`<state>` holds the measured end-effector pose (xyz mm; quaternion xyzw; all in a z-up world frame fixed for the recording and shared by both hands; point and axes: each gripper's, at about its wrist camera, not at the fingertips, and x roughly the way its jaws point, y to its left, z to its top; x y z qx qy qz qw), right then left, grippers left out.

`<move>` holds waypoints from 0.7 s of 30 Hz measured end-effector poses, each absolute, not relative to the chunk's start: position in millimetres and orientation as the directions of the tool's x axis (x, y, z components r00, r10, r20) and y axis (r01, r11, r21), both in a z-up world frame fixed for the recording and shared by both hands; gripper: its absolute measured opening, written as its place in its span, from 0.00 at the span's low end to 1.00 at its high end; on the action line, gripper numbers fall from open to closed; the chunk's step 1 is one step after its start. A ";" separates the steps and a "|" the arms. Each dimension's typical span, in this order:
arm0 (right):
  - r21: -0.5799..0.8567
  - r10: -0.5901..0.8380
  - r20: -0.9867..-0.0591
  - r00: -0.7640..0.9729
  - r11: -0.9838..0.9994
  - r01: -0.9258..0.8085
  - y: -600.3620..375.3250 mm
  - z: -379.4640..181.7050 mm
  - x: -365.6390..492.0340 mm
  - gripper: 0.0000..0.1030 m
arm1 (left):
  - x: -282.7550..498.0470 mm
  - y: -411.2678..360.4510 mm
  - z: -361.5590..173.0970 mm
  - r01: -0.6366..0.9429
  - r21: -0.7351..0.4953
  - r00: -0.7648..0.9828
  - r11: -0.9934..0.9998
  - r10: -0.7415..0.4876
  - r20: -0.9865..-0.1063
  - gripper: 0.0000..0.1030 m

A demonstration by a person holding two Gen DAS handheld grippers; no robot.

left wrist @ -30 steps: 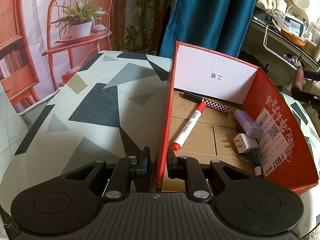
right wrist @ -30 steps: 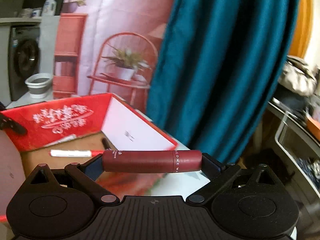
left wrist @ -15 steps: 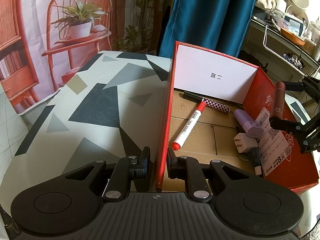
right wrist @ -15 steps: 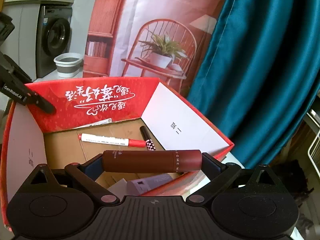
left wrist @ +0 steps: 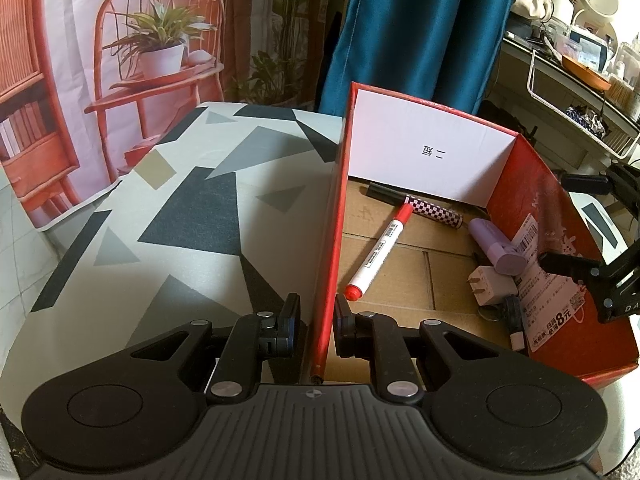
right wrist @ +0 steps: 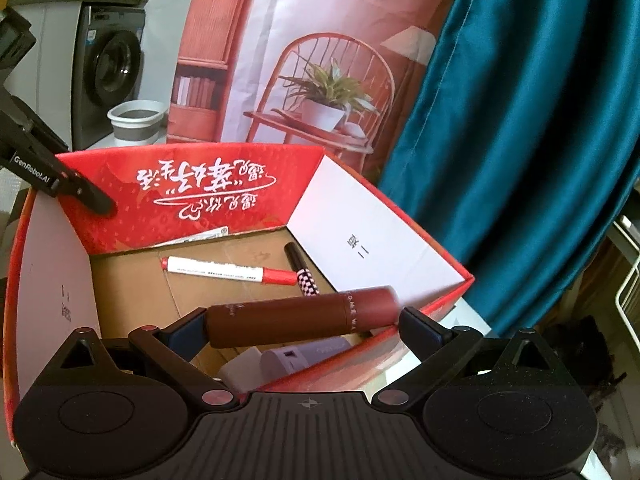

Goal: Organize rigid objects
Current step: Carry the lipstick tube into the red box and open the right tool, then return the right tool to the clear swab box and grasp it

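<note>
The right tool [right wrist: 302, 322] has opened wide since half a second ago; the brown tube [right wrist: 300, 316] now tilts loose above the red box [right wrist: 224, 184]. The left tool [left wrist: 316, 326] stays narrow, pinching the box wall at 6 o'clock.

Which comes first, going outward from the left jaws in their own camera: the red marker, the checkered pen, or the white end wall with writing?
1. Red marker: nearest, just right of the red side wall.
2. Checkered pen: behind the marker's far tip.
3. White end wall: farthest, at the box's back.

Teal curtain [right wrist: 520, 120], printed chair-and-plant backdrop [left wrist: 160, 40], washing machine [right wrist: 108, 68], grey-rimmed white bucket [right wrist: 138, 122], geometric-patterned tablecloth [left wrist: 192, 208]
</note>
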<state>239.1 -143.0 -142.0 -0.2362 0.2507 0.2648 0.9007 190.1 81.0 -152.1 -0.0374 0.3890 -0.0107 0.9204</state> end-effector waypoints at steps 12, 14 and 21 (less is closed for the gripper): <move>-0.212 0.332 -0.528 0.782 0.840 -0.500 -173.7 -134.8 237.0 0.95 | 190.1 81.8 -152.0 -0.008 -0.079 0.698 0.997 -0.051 -0.714 0.18; -0.187 0.318 -0.515 0.796 0.865 -0.466 -185.1 -132.4 237.7 0.95 | 190.2 81.7 -151.9 -0.008 -0.080 0.698 0.997 -0.051 -0.714 0.18; -0.091 0.243 -0.479 0.844 0.942 -0.323 -226.9 -131.1 249.5 0.94 | 190.4 80.9 -151.8 -0.008 -0.081 0.697 0.997 -0.053 -0.715 0.18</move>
